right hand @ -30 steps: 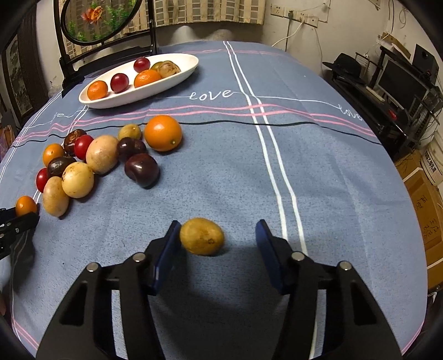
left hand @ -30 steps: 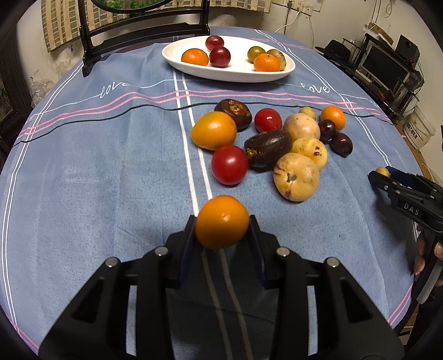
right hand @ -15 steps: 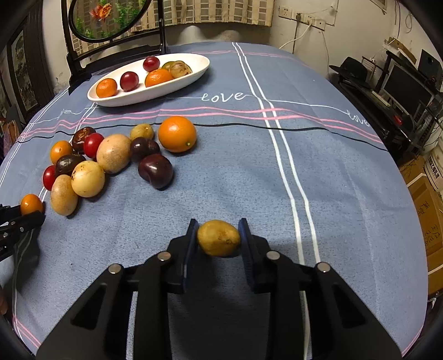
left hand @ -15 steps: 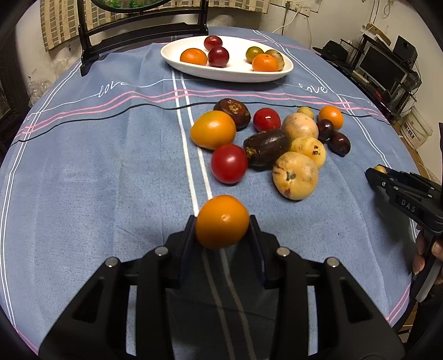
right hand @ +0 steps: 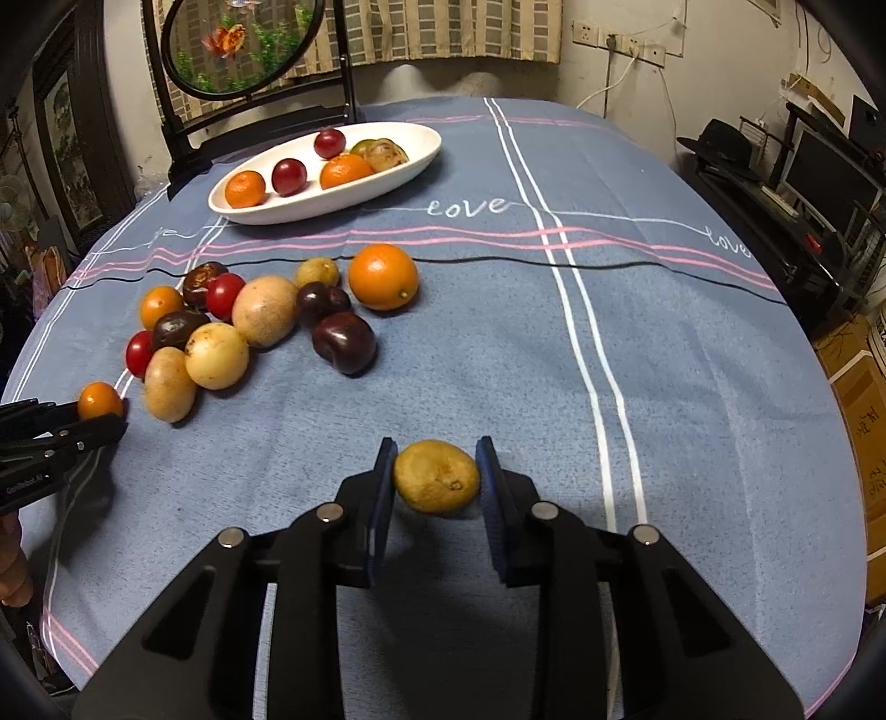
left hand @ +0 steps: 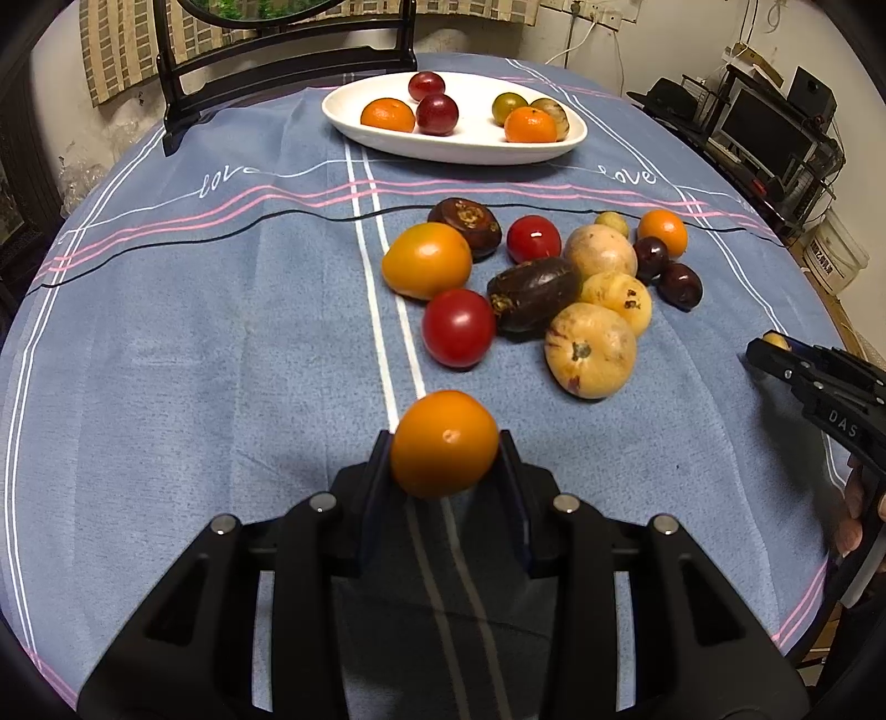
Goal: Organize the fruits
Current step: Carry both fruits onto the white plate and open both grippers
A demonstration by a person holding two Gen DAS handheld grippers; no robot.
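Matt woven tablecloth, glossy white ceramic-looking dish, smooth shiny red tomato, matt black plastic tongs.

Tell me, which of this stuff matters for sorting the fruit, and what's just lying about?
Part of the job:
- loose fruit pile
- white dish of fruit
- orange fruit in left gripper
- yellow fruit in right gripper

Lying about:
- chair
- monitor

A round worktop is covered by a blue cloth with white and pink stripes. At its far edge a dark chair is placed, its back holding an oval goldfish picture. A checked curtain is hung on the pale wall, where sockets are fixed. A dark monitor and cardboard boxes are seen at the right.
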